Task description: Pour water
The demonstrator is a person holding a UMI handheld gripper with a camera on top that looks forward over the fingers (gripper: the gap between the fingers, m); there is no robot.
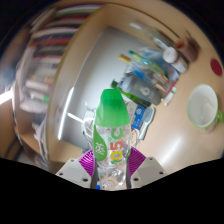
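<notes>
Tan tabletop (90,60), bookshelves (45,50) behind; gripper (112,172) fingers squeezed onto a green-capped water bottle (110,135), lifted toward the white cup (203,104) for pouring.

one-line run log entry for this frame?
gripper: shut on bottle | held: clear plastic bottle, green cap and label, lifted | white cup: beyond, on beige table | pour: not started

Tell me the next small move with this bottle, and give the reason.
Probably carry the bottle toward the white cup before tipping further. The gripper has its jaws closed on the bottle, whose green cap looks still on; the cup stands well off to the side on the table, not under the bottle's mouth.
</notes>
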